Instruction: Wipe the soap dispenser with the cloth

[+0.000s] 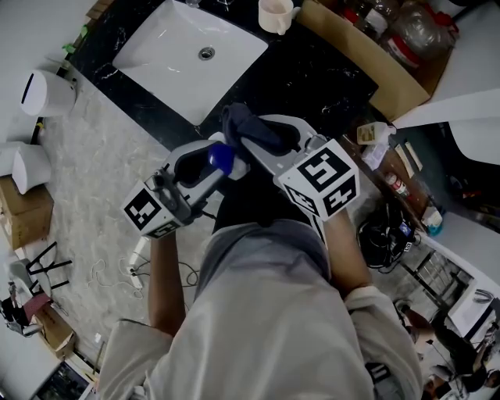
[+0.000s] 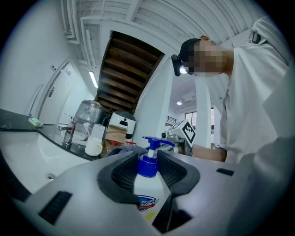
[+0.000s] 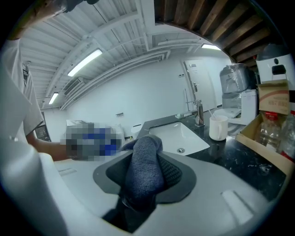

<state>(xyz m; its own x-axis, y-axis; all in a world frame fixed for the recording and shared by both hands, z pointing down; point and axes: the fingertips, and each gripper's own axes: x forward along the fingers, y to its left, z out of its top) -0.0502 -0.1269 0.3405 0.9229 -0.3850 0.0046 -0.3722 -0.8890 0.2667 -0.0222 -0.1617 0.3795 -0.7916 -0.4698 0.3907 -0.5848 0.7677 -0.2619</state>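
My left gripper (image 2: 148,171) is shut on the soap dispenser (image 2: 148,191), a white bottle with a blue pump top, held between the dark pads at its neck. In the head view the dispenser's blue top (image 1: 221,158) shows between the left gripper (image 1: 205,166) jaws, in front of my body. My right gripper (image 3: 146,173) is shut on a dark blue-grey cloth (image 3: 144,171), which sticks out past its jaws. In the head view the cloth (image 1: 248,127) in the right gripper (image 1: 262,141) sits right beside the dispenser top; contact cannot be told.
A white sink basin (image 1: 190,53) is set in a black stone counter (image 1: 320,82) ahead. A white mug (image 1: 275,14) stands behind the basin. A cardboard box (image 1: 391,74) with bottles is at the right. Boxes and cables lie on the pale floor (image 1: 101,180) to the left.
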